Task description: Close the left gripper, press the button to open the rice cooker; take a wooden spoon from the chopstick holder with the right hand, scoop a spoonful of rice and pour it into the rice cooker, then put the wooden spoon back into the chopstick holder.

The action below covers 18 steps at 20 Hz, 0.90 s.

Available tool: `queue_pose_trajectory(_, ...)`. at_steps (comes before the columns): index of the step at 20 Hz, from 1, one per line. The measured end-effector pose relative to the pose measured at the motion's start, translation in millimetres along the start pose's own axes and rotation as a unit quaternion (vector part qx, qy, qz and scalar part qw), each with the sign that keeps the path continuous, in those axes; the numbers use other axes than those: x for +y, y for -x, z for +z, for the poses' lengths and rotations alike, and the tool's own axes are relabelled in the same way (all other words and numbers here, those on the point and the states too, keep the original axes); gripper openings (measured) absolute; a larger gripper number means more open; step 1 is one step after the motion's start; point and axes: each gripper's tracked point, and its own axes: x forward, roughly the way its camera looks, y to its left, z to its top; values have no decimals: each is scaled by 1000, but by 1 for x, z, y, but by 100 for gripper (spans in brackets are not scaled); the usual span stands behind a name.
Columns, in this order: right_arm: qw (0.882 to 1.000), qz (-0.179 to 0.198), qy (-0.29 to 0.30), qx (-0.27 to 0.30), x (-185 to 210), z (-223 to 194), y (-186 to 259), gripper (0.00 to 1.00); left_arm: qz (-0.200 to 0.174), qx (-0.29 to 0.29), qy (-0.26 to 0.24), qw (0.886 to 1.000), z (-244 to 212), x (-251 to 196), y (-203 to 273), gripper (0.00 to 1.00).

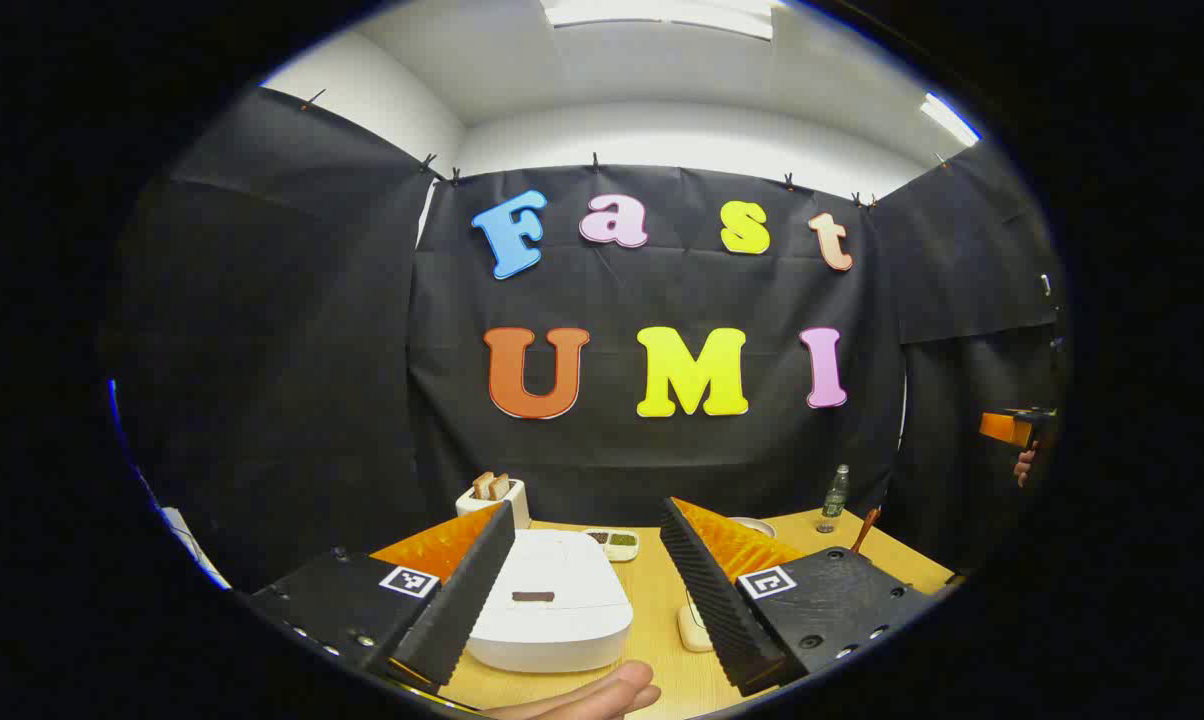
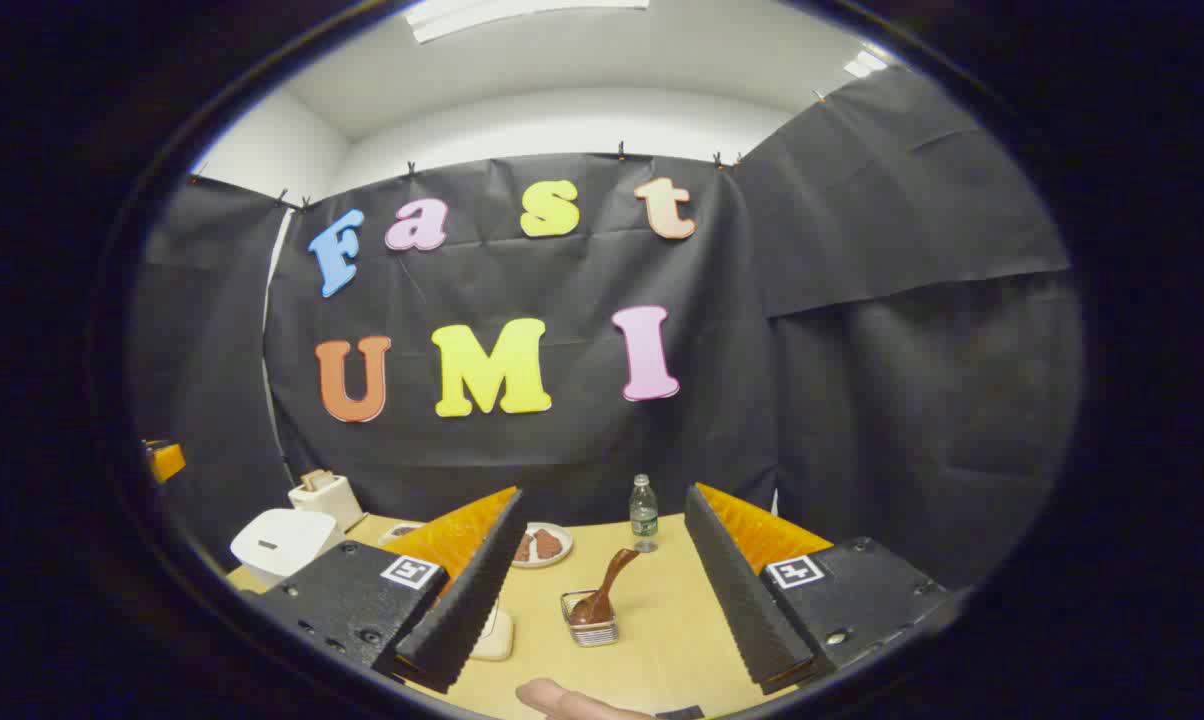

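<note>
Left gripper [image 1: 587, 590] released, right gripper [image 2: 602, 590] released, white rice cooker [image 1: 552, 605] lid down

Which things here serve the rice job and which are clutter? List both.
Job: rice cooker, lid shut; wooden spoon in its chopstick holder; left gripper and right gripper, both open.

Clutter: toaster, bottle, snack plate, small tray.

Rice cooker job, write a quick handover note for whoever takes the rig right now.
Left gripper: open, empty, above the table, facing the rice cooker.
Right gripper: open, empty, facing the wooden spoon.
Rice cooker: lid shut, on the table.
Wooden spoon: stands tilted in the chopstick holder.
Done: nothing yet.
Left: close left gripper, press the button, take the spoon, scoop rice, pour it in, return the spoon.
</note>
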Motion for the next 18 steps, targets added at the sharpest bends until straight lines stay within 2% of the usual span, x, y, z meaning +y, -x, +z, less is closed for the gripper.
queue_pose_trajectory(6,1000,-5,11,-15,-7,1,0,100,-5,-6,1,1000,2,-1,-6,93)
queue_pose_trajectory(11,1000,8,15,-17,4,2,3,100,-8,-3,-6,1000,0,-3,-13,93)
queue_pose_trajectory(16,999,22,32,-7,19,-11,4,100,-25,-2,15,1000,-2,-6,-20,94)
queue_pose_trajectory(17,999,26,32,-7,22,-12,4,100,-28,-3,16,999,-2,-5,-22,93)
queue_pose_trajectory(18,999,28,32,-8,23,-13,5,100,-28,-3,14,1000,-2,-4,-24,86)
